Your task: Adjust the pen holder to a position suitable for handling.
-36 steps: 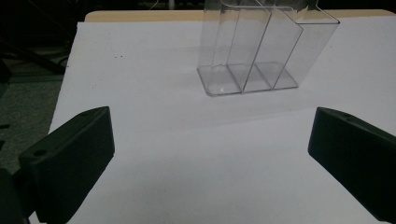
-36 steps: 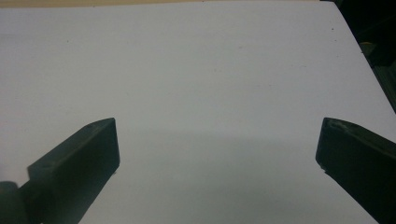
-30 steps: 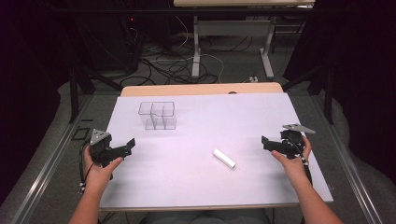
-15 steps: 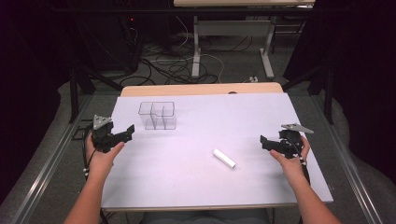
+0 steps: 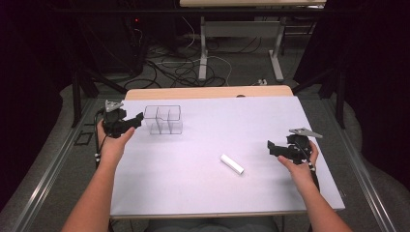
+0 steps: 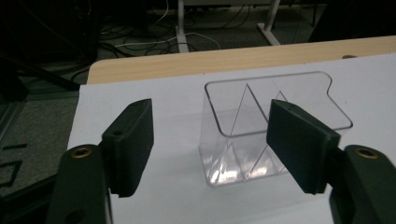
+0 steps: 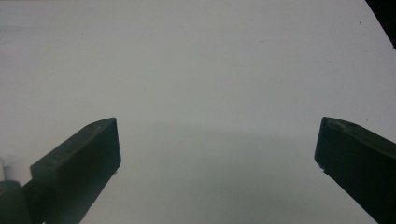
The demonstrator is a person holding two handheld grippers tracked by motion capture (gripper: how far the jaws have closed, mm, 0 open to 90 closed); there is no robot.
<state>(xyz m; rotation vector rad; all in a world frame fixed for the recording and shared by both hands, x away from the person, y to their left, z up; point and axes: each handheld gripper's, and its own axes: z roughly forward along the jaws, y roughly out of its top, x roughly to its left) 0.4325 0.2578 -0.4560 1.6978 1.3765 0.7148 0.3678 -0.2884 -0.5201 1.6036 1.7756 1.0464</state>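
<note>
At 10 o'clock on worktop [image 5: 290, 111], left tongs [image 5: 140, 117] wide, just beside clear box [image 5: 163, 119]; right tongs [image 5: 271, 147] wide, near white tube [image 5: 232, 164].

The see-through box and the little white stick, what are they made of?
The clear divided box looks like hard, glossy plastic, though glass can't be ruled out: you see the white table cover through its walls, and its edges catch bright glints. The small white cylinder looks matte and chalky, with no shine; it could be chalk or plastic, too small to tell.
</note>
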